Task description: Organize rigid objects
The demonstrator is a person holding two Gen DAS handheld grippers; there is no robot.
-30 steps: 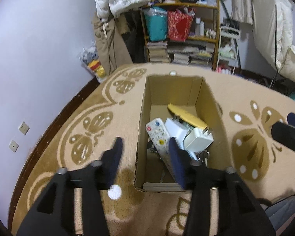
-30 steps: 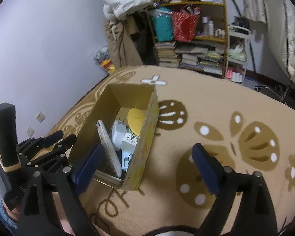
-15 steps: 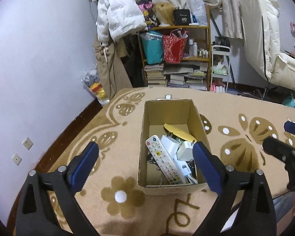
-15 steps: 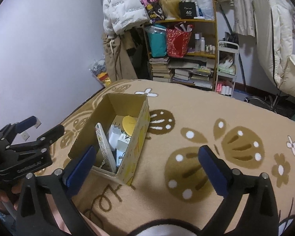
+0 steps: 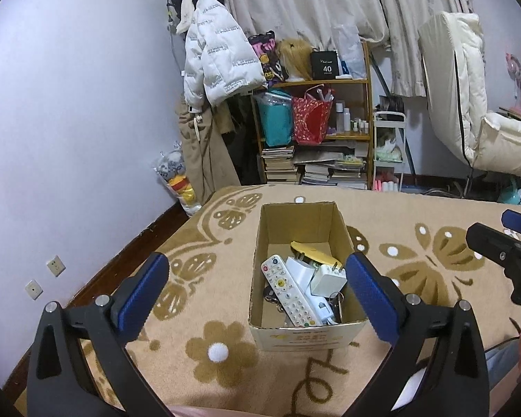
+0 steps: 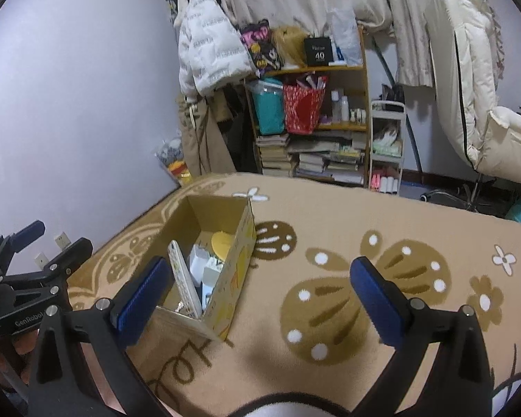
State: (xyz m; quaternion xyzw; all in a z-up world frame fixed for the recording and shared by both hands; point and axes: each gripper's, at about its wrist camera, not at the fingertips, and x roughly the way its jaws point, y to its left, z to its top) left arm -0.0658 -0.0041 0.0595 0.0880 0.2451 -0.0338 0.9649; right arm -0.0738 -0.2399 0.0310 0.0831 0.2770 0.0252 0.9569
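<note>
An open cardboard box (image 5: 305, 337) stands on the patterned carpet. Inside it lie a white remote (image 5: 290, 292), white chargers (image 5: 326, 279), a yellow flat object (image 5: 314, 253) and keys (image 5: 337, 304). My left gripper (image 5: 256, 260) hovers above and in front of the box, jaws wide open with nothing held between them. In the right wrist view the box (image 6: 236, 278) sits to the left, with the remote (image 6: 184, 281) leaning against its near wall. My right gripper (image 6: 259, 264) is open and holds nothing, over bare carpet to the right of the box.
The tan carpet (image 5: 416, 260) with brown flower shapes spreads around the box. A lilac wall (image 5: 69, 139) with sockets runs along the left. Behind stand a crowded bookshelf (image 5: 316, 132), a hanging white jacket (image 5: 218, 62) and a cream chair (image 5: 469, 104).
The left gripper's jaws have spread from half open to wide. Both grippers have drawn back and up from the box, so it looks smaller. The remote stays in the box.
</note>
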